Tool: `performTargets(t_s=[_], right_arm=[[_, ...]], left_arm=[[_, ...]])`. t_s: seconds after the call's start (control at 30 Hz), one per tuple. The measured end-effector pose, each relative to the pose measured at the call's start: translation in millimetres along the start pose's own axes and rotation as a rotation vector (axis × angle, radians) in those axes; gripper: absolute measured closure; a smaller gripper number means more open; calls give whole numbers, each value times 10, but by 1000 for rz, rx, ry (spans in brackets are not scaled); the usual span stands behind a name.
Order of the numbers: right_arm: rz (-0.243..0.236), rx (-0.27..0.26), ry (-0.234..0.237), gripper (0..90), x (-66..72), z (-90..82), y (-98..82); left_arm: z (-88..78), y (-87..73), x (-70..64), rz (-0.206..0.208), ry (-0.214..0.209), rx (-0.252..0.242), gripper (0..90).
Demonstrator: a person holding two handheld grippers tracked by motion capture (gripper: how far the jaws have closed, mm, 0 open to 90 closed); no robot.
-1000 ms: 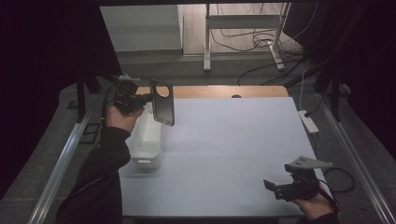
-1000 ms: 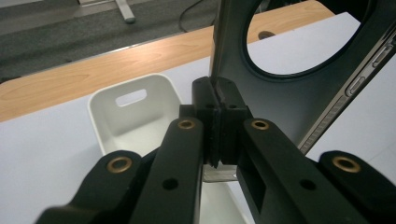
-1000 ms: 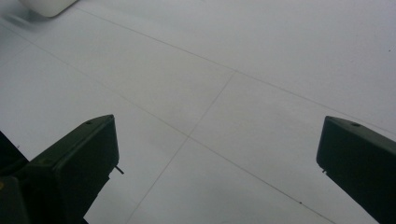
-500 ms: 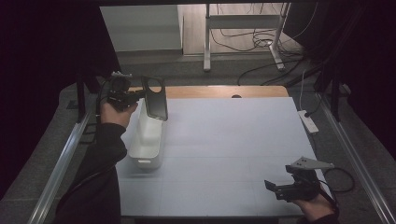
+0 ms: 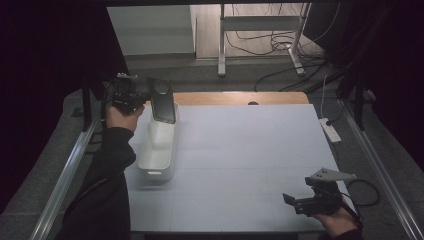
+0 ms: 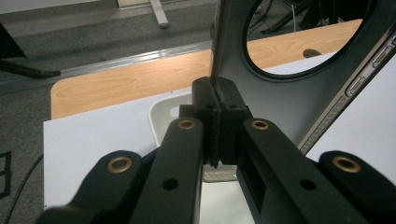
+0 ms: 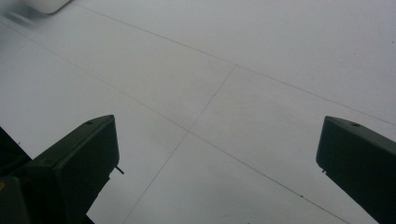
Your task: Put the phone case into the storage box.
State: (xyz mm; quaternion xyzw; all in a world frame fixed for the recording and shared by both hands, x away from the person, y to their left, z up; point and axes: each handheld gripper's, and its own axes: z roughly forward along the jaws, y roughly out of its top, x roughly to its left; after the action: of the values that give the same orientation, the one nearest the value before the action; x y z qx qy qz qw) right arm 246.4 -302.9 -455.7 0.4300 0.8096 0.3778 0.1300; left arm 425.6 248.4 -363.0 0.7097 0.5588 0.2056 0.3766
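A dark phone case [image 5: 162, 100] with a round cutout hangs upright over the far end of a white oblong bin [image 5: 156, 172] on the left of the white table. My left gripper [image 5: 146, 98] is shut on the case's edge. In the left gripper view the jaws [image 6: 215, 100] pinch the thin wall of the case [image 6: 289, 98], with the bin's rim [image 6: 161, 112] below. My right gripper [image 5: 290, 200] rests low at the table's near right corner. Its jaws [image 7: 217, 140] stand open over bare table.
A wooden strip [image 5: 240, 97] runs along the table's far edge. A white power strip [image 5: 330, 131] lies off the right edge. Metal rails [image 5: 65, 180] flank both sides. A table frame and cables [image 5: 260, 45] are on the floor behind.
My left hand has carried the phone case to the left and a little farther back, over the bin's far end. The right gripper has stayed put.
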Motion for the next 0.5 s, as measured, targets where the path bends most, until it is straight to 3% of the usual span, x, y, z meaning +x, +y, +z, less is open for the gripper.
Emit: performTargets(t_s=[0.5], right_arm=[[-2, 16, 4, 3, 0, 16, 4]], left_arm=[[243, -20, 137, -43, 43, 1, 887]])
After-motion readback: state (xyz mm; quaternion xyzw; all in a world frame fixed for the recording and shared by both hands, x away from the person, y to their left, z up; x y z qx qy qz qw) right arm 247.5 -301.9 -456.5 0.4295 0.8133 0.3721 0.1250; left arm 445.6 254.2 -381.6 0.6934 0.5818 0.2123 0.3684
